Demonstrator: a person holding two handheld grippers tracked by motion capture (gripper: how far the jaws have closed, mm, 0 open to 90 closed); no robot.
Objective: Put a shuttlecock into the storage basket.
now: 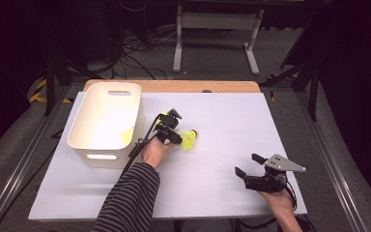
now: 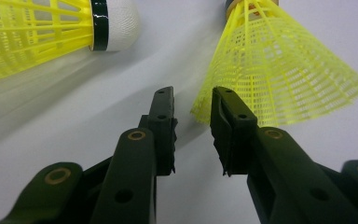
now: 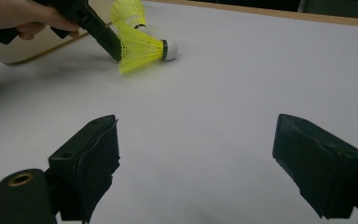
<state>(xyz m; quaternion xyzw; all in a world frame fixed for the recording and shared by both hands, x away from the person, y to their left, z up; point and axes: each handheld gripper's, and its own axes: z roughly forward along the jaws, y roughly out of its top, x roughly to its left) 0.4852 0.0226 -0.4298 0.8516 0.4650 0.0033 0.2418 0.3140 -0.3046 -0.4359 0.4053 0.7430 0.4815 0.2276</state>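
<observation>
The left gripper [image 1: 173, 126] is lying low over the white surface [image 1: 222, 125], just right of the white bin [image 1: 104, 123], with the person's left hand [image 1: 155, 151] wrapped around its body. Seen in the left gripper view, its fingers [image 2: 165, 121] are standing narrowly apart, and nothing is sitting between them. The rim of a yellow shuttlecock [image 2: 279, 74] skirt is lying right at the tip of one finger; whether the two are touching is unclear, but the fingers are not gripping it. This shuttlecock is resting on the surface with its cork pointing away from the gripper. A second shuttlecock [image 2: 37, 32], white-corked with a dark band, is lying on its side near it, toward the upper left of that view. In the right gripper view, both shuttlecocks are showing close together beside the bin.

The right gripper [image 1: 253, 166] is resting well apart, near the surface's right front corner, in the person's right hand [image 1: 278, 203]. Its fingers [image 3: 91, 158] are spread wide and holding nothing, with bare surface between them.

Something yellow [image 1: 127, 135] is lying inside the bin against its right wall.
</observation>
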